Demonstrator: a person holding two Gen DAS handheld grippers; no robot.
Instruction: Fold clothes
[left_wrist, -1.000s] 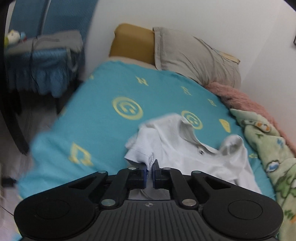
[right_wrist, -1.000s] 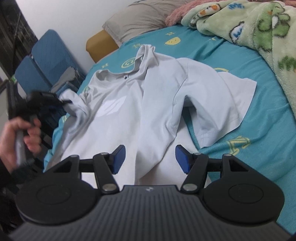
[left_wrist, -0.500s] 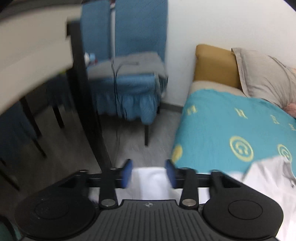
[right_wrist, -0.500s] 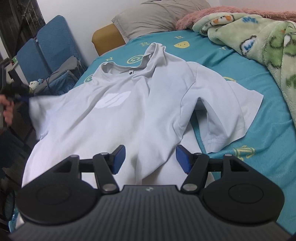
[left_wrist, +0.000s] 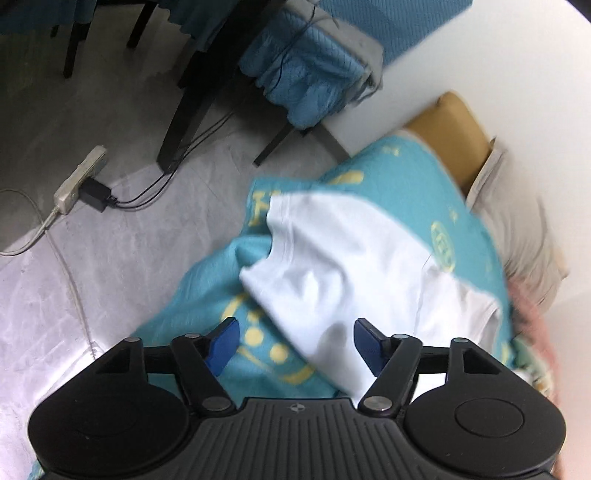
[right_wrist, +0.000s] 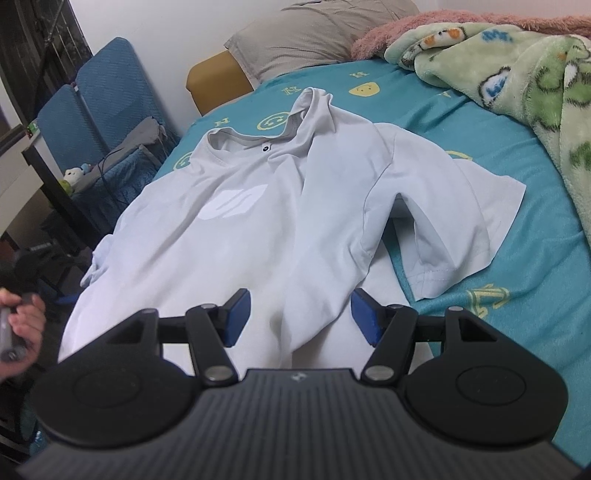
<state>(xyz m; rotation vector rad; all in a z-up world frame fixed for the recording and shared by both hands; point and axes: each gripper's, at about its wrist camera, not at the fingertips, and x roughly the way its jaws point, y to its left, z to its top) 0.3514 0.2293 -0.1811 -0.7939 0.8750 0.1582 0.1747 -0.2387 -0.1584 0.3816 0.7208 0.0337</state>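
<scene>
The white polo shirt (right_wrist: 280, 206) is lying face up on the teal bed sheet (right_wrist: 517, 184), directly ahead of the right gripper (right_wrist: 299, 317), collar at the far end. Its fingers are standing apart — gripping nothing — with the shirt's lower body spreading between and beyond them. A pale chest logo is showing left of centre; one dark button is sitting at the placket. The sleeve ahead-right is lying flat, and a vertical crease is running down the middle. The left gripper (left_wrist: 293, 341) is likewise standing open, empty, with the other sleeve (left_wrist: 332, 266) draping over the bed edge just ahead of its fingertips — blurred
</scene>
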